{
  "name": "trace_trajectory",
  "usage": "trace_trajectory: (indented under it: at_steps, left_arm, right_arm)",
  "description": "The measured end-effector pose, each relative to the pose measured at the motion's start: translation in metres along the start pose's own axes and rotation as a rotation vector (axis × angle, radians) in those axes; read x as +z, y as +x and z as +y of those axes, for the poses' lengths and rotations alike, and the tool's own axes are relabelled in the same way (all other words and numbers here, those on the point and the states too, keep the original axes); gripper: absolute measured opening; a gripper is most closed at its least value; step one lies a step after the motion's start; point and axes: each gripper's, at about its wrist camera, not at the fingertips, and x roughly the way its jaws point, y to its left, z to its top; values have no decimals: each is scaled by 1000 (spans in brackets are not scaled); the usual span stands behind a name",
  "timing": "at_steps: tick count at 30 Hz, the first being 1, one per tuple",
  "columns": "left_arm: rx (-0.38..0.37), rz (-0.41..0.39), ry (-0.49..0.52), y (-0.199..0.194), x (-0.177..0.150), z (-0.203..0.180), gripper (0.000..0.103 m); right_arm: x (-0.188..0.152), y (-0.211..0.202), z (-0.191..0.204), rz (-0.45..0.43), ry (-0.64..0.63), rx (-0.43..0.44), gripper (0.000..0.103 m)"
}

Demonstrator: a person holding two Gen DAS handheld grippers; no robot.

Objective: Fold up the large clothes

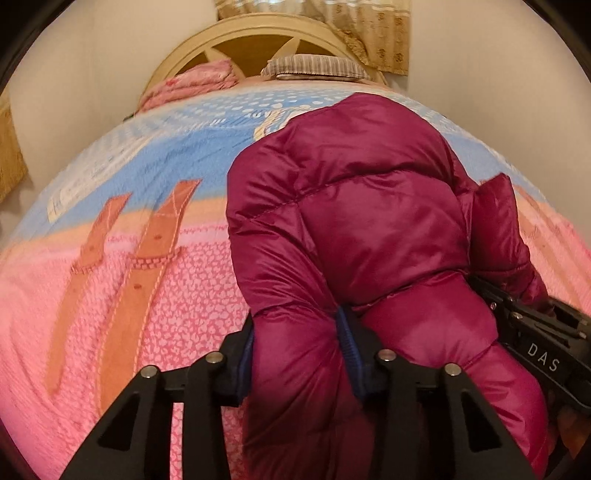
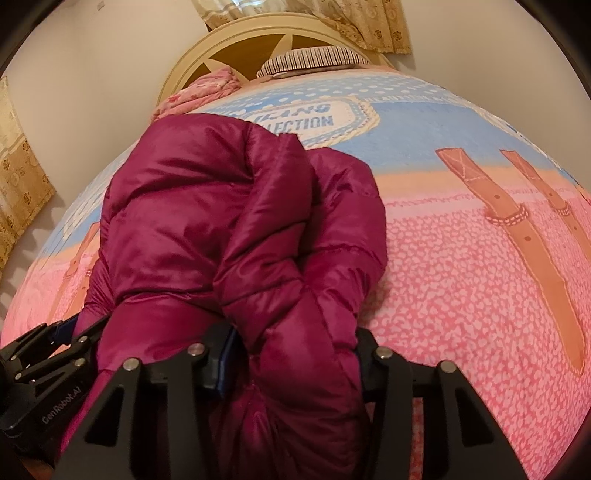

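A puffy magenta jacket [image 1: 354, 206] lies bunched on the bed [image 1: 147, 280], its bulk heaped up from the near edge toward the middle of the bedspread. Its shiny quilted panels are folded over one another, and a thick roll of fabric runs down the near side.

The left gripper [image 1: 295, 350] pinches one padded fold of the jacket at the near edge of the bed; the fabric bulges out between its two fingers, and a blue pad shows on the inner face of each. The right gripper [image 2: 291, 354] grips another thick fold just beside it, the fabric likewise squeezed between its fingers and spilling over them. The two tools sit close together, each showing at the edge of the other's view.

The bedspread is pink with a small white pattern on the near part, with printed orange belt straps, and light blue with white dots farther off; a label printed there reads partly "COLLECTION". At the far end lie a folded pink blanket [image 2: 199, 92] and a striped pillow [image 2: 314, 61], against a cream rounded headboard [image 2: 221, 44]. Patterned beige curtains [image 2: 369, 26] hang behind it.
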Motion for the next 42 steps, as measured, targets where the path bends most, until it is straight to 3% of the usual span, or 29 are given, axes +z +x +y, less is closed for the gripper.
trace_trajectory:
  at_steps: [4,13,26,33,42]
  left_arm:
    - [72,-26,78,-5,0,-15,30]
    - [110,-56,114,-23,-3,-16,21]
    - [114,-141,77,-93,-26,13,20]
    - [150,-187,22,-132,-31,55,20]
    - [191,-206,-40,-152,-38,104,20]
  right_arm:
    - [-2,-2,6,-13,-27,-14,40]
    - [-10,-19,19,-57,-71,-27,23]
    - [-31,-69,51,-127,-89,47,21]
    - [-31,-84,94,-156,-158,97,21]
    - [-25,-82,137,-163,-242,145,21]
